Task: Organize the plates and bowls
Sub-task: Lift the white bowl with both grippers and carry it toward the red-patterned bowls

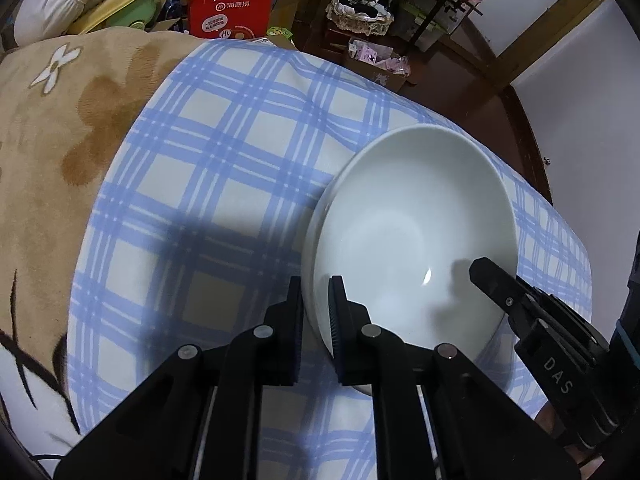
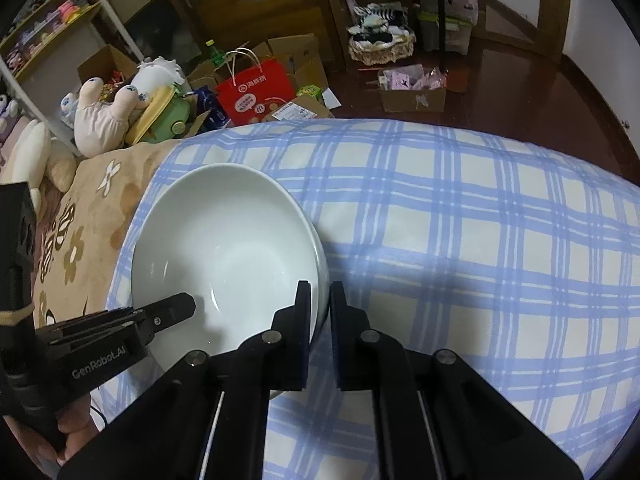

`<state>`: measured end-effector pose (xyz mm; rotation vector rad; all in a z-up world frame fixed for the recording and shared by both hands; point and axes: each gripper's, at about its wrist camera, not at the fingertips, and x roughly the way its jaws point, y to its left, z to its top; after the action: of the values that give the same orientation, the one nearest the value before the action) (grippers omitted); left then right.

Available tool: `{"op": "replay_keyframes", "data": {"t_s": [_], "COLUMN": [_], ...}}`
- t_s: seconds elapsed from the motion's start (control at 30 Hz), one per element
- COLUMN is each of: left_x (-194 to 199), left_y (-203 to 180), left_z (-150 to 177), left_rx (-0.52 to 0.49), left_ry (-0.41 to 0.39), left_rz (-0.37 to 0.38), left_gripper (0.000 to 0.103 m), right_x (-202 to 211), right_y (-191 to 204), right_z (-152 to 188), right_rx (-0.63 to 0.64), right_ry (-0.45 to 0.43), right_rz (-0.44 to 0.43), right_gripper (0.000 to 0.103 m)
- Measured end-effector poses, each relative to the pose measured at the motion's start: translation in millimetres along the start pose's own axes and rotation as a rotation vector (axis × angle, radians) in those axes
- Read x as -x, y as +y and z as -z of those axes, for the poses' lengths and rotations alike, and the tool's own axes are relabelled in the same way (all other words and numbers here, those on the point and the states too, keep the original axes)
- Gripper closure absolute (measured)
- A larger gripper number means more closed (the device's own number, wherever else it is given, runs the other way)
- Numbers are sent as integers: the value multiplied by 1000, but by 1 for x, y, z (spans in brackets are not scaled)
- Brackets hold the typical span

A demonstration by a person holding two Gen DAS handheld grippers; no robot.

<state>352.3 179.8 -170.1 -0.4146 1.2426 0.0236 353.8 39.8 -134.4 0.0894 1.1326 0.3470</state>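
Note:
A white bowl (image 1: 412,216) (image 2: 224,240) rests on a blue checked cloth (image 1: 224,160) (image 2: 460,240). It sits nested in a second white bowl, whose rim (image 1: 320,210) (image 2: 319,252) shows just outside it. My left gripper (image 1: 316,292) is shut on the stack's left rim, one finger inside and one outside. My right gripper (image 2: 320,296) is shut on the opposite rim in the same way. Each wrist view also shows the other gripper's inner finger over the bowl's floor: the right one's fingertip (image 1: 494,280) and the left one's fingertip (image 2: 180,308).
A tan flowered blanket (image 1: 48,120) (image 2: 80,208) borders the cloth on the left. Beyond the bed's far edge stand a red paper bag (image 1: 228,12) (image 2: 252,92), cardboard boxes (image 2: 412,96) and plush toys (image 2: 120,108) on a dark wood floor.

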Motion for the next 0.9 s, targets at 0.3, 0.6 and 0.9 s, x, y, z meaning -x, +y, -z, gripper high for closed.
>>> {"op": "replay_keyframes", "data": {"t_s": [0.3, 0.6, 0.9], "left_x": [16, 38, 47], "left_y": [-14, -43, -84], "left_z": [10, 33, 54], "left_rx": [-24, -91, -168], "left_ry": [-27, -54, -50], "left_rz": [-14, -24, 10], "left_gripper": [92, 92, 92], "right_x": [21, 56, 98], "right_y": [-3, -18, -48], "right_z": [11, 29, 47], "right_rx": [-12, -24, -72], "right_ry": [-16, -40, -79], "right_rz": [-1, 13, 44], "right_gripper": [93, 93, 93]}}
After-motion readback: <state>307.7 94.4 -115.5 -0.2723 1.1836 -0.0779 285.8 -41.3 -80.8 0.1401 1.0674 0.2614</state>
